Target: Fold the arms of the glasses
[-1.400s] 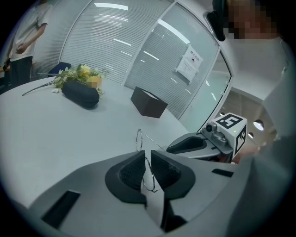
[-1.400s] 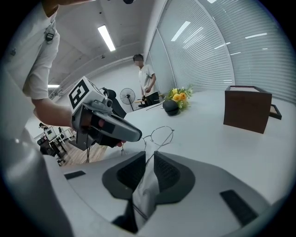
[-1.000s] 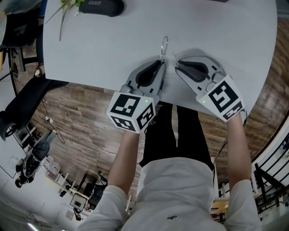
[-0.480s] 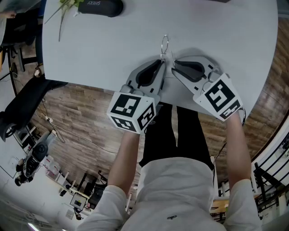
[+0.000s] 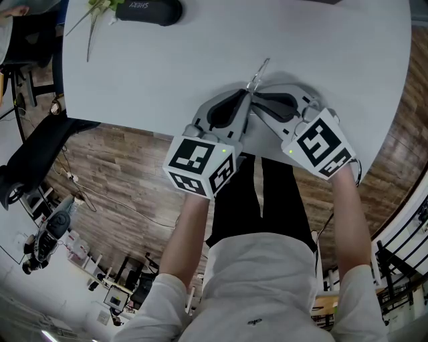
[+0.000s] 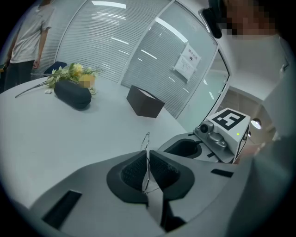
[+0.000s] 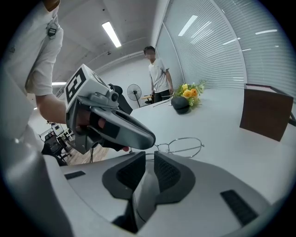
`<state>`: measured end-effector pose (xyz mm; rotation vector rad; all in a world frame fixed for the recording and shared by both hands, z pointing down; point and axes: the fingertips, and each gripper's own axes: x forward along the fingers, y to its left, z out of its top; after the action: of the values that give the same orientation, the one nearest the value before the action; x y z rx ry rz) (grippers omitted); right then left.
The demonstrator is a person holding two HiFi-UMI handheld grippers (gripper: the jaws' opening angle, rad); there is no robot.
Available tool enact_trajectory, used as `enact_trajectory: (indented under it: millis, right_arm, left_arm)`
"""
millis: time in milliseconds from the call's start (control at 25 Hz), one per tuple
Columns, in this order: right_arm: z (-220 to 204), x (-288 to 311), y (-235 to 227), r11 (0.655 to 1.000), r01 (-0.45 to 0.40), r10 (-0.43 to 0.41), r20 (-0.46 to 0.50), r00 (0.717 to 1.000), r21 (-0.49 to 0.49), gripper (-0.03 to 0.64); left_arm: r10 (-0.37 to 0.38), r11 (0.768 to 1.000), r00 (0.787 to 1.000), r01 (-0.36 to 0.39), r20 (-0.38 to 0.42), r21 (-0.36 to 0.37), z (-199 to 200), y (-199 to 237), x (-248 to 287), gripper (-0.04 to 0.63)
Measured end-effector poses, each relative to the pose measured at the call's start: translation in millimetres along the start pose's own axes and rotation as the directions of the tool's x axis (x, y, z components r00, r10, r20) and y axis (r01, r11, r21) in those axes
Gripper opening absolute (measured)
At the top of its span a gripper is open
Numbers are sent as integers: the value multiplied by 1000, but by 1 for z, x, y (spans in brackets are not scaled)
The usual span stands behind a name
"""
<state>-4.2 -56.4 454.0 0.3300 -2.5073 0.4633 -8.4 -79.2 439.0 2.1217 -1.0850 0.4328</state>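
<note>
Thin wire-rimmed glasses (image 5: pixel 261 70) rise off the white table (image 5: pixel 154 67), leaning right in the head view. My left gripper (image 5: pixel 248 94) has them edge-on between its pads, one round rim (image 6: pixel 146 139) poking out past the tips. Its jaws (image 6: pixel 148 159) are closing, pressed on the wire. My right gripper (image 5: pixel 257 95) meets it from the right, tip to tip. In the right gripper view the rims (image 7: pixel 185 144) lie just beyond the right gripper (image 7: pixel 149 157). Its jaws are closing with a narrow gap, and a thin wire end reaches into that gap.
A black glasses case (image 5: pixel 150 10) and yellow flowers (image 6: pixel 74 71) lie at the table's far left. A dark box (image 6: pixel 144 102) stands at the far side. The table's near edge (image 5: pixel 134 125) runs just below both grippers. A person (image 7: pixel 158 74) stands beyond the table.
The right gripper has slid left until its tips meet the left gripper's. The glasses have tipped from straight up to leaning right. The left gripper shifted slightly right.
</note>
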Motion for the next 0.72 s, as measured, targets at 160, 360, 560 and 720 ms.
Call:
enact_trajectory:
  millis: [160,360,560,720]
  right_arm:
    - [0,3,-1,1000,5,-6,-13,1000,-12,63]
    - [-2,-2,-1,1000,3,-4,-17,1000,-11,64]
    - [-1,-11,-5,1000,25,-25,-8,1000,-5,64]
    - [2,-30,-10,997,72,-72,-3,997,-21,66]
  left_arm:
    - [-4,1000,1000,4,3,-5,-1,-2,2,32]
    - [-5,1000,1000,5,-2,0,-1,-4,3,32]
    - [1,1000,1000,-1,-10,-4,-4,1,3,32]
    - [3,1000,1000,-3,-20,-3,-6,1,4,32]
